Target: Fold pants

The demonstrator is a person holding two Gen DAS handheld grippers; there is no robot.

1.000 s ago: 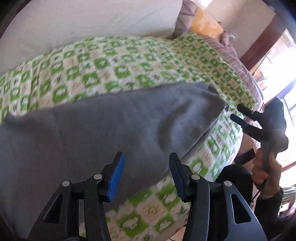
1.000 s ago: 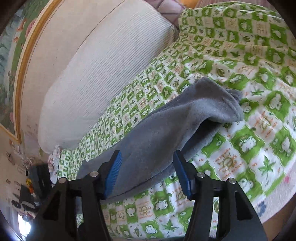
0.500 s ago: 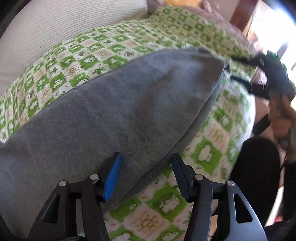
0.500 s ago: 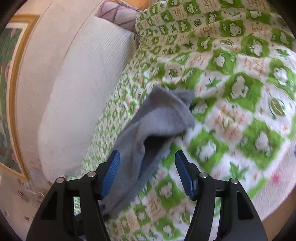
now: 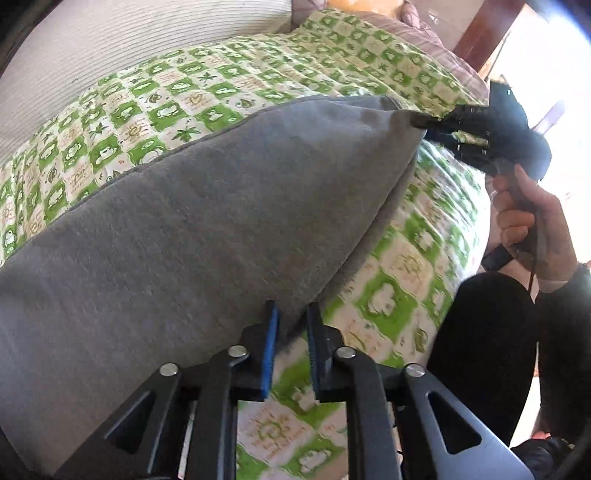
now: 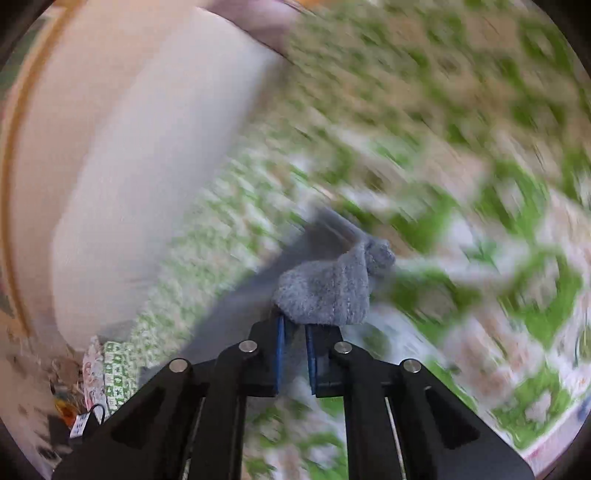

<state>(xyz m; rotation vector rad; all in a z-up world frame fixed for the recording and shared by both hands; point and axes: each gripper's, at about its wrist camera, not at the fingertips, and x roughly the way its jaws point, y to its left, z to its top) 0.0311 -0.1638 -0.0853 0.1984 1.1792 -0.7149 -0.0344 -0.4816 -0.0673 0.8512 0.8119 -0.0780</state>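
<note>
A green-and-white checked quilted bedspread (image 5: 229, 85) covers the bed, and along its far side lies a long cream ribbed bolster cushion (image 5: 110, 44), with a mauve patterned pillow (image 5: 424, 33) and a dark wooden post (image 5: 484, 33) beyond the far end. The folded grey fleece pants (image 5: 207, 206) lie flat on the bedspread as a long tapering slab, their long axis running from the wide end at lower left of the left wrist view up to a narrow corner at upper right; nothing rests on top of them. The left gripper (image 5: 291, 314) has just been closing and its blue-padded jaws now stand narrow, pinching the near edge of the pants where the cloth meets the bedspread. At the far narrow corner the right gripper (image 5: 424, 123), black and held in a person's hand (image 5: 532, 218) with a dark sleeve below it, bites the tip of the cloth. In the heavily blurred right wrist view, that gripper's jaws, which also just closed, are narrow, with a bunched tuft of the grey cloth standing up between the pads (image 6: 280, 343). A dark-clothed leg (image 5: 480, 325) stands beside the bed edge.
</note>
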